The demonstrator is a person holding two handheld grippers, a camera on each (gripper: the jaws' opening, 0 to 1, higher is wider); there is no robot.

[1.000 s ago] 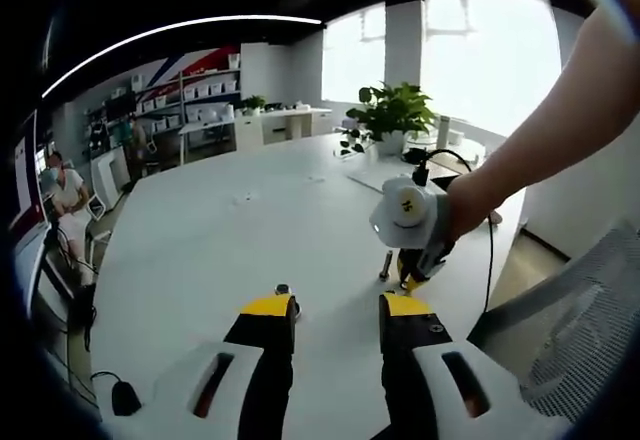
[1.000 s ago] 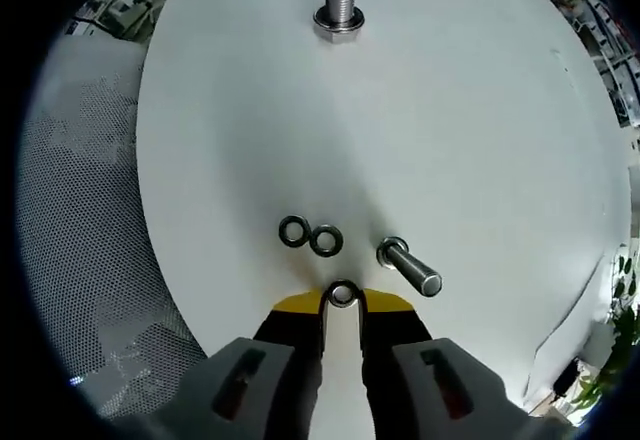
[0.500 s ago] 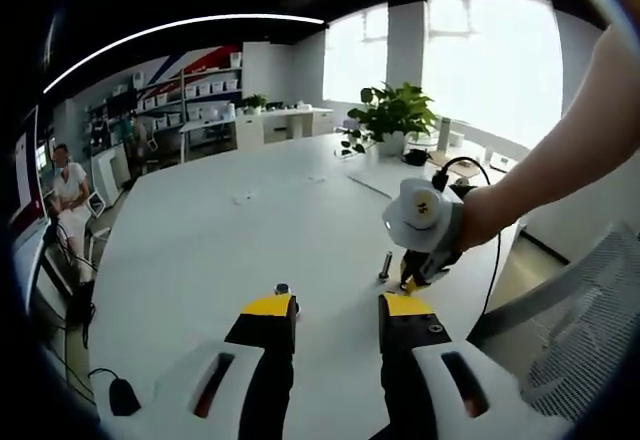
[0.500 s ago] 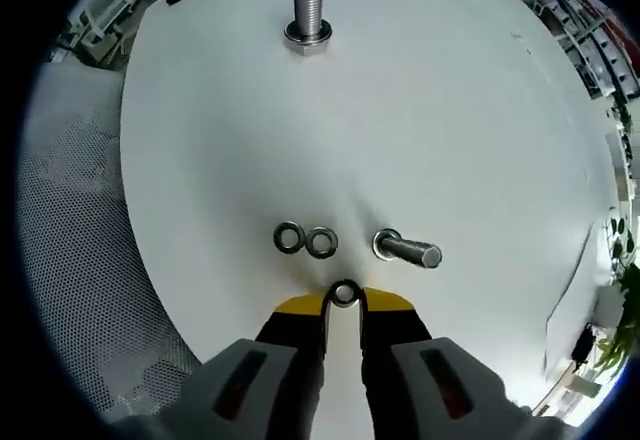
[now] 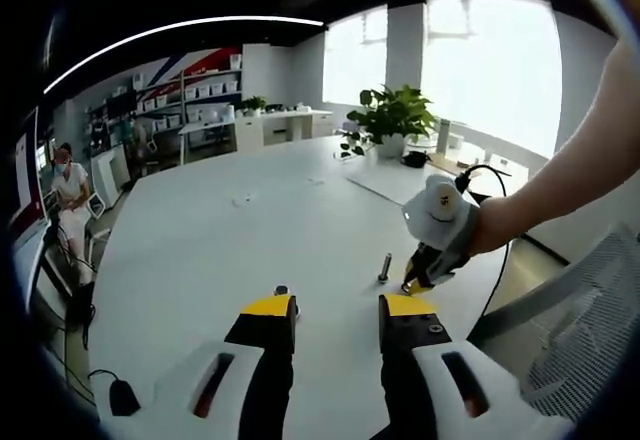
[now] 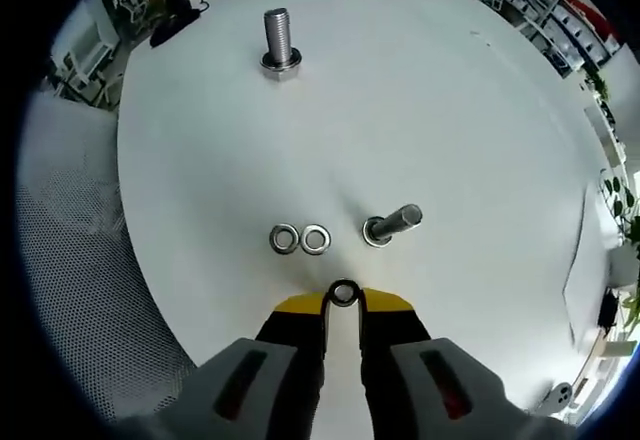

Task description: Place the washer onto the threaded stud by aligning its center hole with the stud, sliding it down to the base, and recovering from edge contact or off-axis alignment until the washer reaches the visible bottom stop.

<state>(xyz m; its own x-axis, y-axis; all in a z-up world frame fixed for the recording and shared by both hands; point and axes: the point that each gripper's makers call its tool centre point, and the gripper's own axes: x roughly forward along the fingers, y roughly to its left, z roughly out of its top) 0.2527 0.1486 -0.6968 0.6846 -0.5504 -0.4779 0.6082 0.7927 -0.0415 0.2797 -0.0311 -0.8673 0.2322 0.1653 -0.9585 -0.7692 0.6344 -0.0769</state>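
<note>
One washer (image 6: 343, 293) in right tool (image 6: 343, 306)

In the right gripper view, a washer (image 6: 343, 293) is pinched between the jaw tips of the right gripper (image 6: 343, 305), above the table (image 6: 480, 140). Just beyond, two washers (image 6: 299, 239) are laid side by side, touching; a stud (image 6: 391, 225) is set to their right. A second stud (image 6: 279, 44) is placed well beyond, upright.

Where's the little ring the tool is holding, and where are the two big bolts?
held washer (image 6: 343, 293), right gripper view, its rim between the tool tips
near stud (image 6: 392, 224), right gripper view, mid threaded shaft
far stud (image 6: 278, 35), right gripper view, threaded shaft
</note>
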